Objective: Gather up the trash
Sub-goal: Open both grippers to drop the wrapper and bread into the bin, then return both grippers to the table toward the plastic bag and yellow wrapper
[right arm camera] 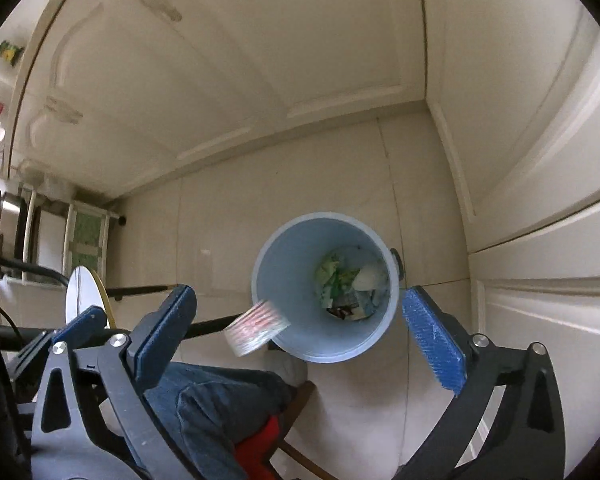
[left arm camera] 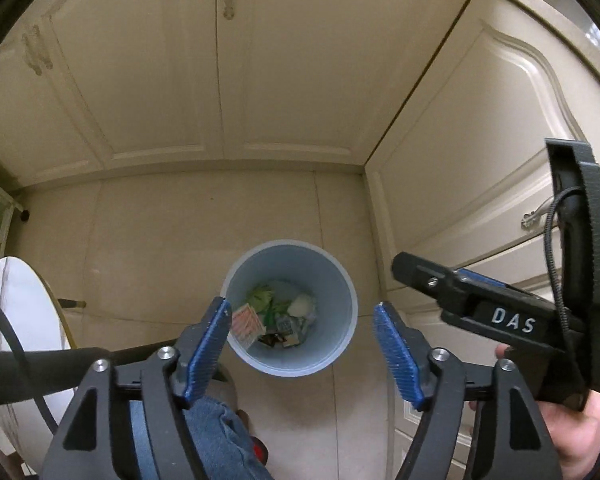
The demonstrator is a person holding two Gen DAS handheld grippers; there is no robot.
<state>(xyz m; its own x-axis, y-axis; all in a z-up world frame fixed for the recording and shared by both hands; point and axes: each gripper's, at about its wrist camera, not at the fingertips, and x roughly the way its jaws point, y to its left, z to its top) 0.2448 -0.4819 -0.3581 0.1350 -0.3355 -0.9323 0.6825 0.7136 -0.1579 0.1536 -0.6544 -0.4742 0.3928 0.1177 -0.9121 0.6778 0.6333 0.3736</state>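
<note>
On a tiled floor hemmed by cream cabinets, a blue bin (right arm camera: 326, 288) already held wrappers. Both grippers, left (left arm camera: 302, 344) and right (right arm camera: 304, 328), hung jaws spread and empty above it, a striped packet (right arm camera: 256, 326) dropping binward.

Open floor (left arm camera: 204, 240) rings the bin (left arm camera: 350, 312); cabinet doors (left arm camera: 480, 160) hem it behind and right.

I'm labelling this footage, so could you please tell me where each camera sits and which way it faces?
Left wrist: on the left gripper, looking steeply down at the blue bin; shows its open blue pads, a jeans leg, the right gripper.
Right wrist: on the right gripper, looking down likewise; shows open pads, jeans.
Shared: bin, red-striped wrapper, floor, cabinets.
</note>
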